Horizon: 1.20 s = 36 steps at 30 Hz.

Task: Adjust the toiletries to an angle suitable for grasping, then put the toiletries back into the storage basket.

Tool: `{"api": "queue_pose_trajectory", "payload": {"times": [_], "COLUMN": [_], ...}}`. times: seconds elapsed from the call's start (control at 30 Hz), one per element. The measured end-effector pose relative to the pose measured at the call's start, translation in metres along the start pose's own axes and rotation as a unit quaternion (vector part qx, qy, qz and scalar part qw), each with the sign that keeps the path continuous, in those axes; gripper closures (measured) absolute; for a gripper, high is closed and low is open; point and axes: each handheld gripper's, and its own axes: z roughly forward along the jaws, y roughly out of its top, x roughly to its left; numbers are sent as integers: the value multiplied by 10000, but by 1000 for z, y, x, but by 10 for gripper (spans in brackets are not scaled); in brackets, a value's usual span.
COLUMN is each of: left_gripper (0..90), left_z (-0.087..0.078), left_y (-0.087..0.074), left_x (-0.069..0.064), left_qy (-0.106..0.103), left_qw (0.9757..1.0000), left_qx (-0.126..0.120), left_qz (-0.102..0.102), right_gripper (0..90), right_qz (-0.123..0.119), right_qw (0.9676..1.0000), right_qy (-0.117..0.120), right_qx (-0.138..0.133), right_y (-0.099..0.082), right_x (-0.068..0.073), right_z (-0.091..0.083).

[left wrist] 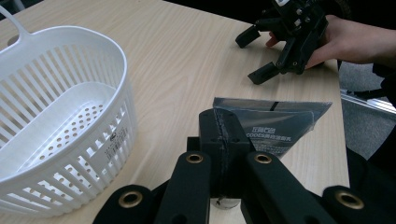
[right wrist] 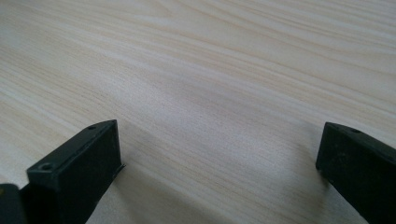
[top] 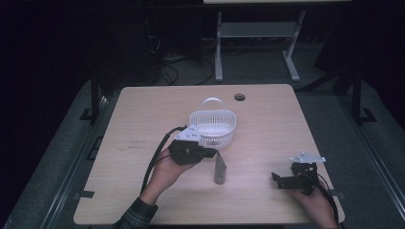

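1. Left gripper (top: 210, 153), frame centre, jaws clamped on the top edge of a grey pouch (top: 219, 169)
2. Pouch long axis runs vertically in frame, free end toward the bottom edge, just below the white basket (top: 212, 128)
3. Right gripper (top: 279, 179), lower right, jaws wide apart over bare table (top: 143, 191)

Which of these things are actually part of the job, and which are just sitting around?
In the job:
left gripper, shut on the grey tube
white basket beside it, empty

Just there:
right gripper, open, resting on the wooden table
white stand behind the table
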Motion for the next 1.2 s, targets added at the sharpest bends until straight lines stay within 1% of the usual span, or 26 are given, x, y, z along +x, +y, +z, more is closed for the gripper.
{"api": "queue_pose_trajectory", "payload": {"times": [0.1, 0.2, 0.3, 0.37, 0.47, 0.53, 0.57, 0.6, 0.73, 0.8, 0.93, 0.97, 1.03, 1.17, 1.2], "left_gripper": [890, 808, 737, 680, 552, 455, 377, 377, 248, 204, 142, 142, 129, 127, 127], "left_z": [-2, -5, -9, -12, -16, -19, -20, -20, -20, -19, -18, -18, -17, -15, -14], "left_y": [-1, -3, -4, -5, -5, -5, -5, -5, -4, -4, -1, 0, 2, 7, 8], "left_x": [-1, -2, -3, -3, -4, -6, -6, -7, -9, -10, -13, -13, -13, -15, -15], "left_qy": [-26, -14, -25, -10, -23, -32, -32, -47, -60, -58, -20, -28, -15, -41, -49], "left_qw": [10000, 9999, 9999, 9999, 9998, 9998, 9998, 9998, 9995, 9994, 9993, 9992, 9992, 9989, 9989], "left_qx": [32, 125, 154, 147, 151, 173, 180, 188, 303, 353, 384, 388, 390, 455, 468], "left_qz": [-16, -23, -51, -77, -109, -95, -96, -87, -65, -28, -23, 1, -19, 54, 42], "right_gripper": [0, 0, 0, 0, 0, 0, 0, 0, 0, 0, 0, 0, 0, 0, 0], "right_qz": [7, 1, 7, 7, 8, 8, 6, 6, 8, 14, 15, 17, 15, 17, 21], "right_qw": [10000, 10000, 10000, 10000, 10000, 10000, 10000, 10000, 10000, 10000, 10000, 10000, 10000, 10000, 10000], "right_qy": [2, 1, 2, 1, 2, 1, -5, -5, -8, -14, -14, -14, -15, -18, -17], "right_qx": [1, 1, 2, 3, 3, 4, 4, 4, 4, 7, 6, 4, 5, 6, 8], "right_y": [0, 0, 0, 0, 0, 0, 0, 0, 0, 0, 0, 0, 0, 0, 0], "right_x": [0, 0, 0, 0, 0, 0, 0, 0, 0, 0, 0, 0, 0, 0, 0], "right_z": [0, 0, 0, 0, 0, 0, 0, 0, 0, 0, 0, 0, 0, 0, 0]}}
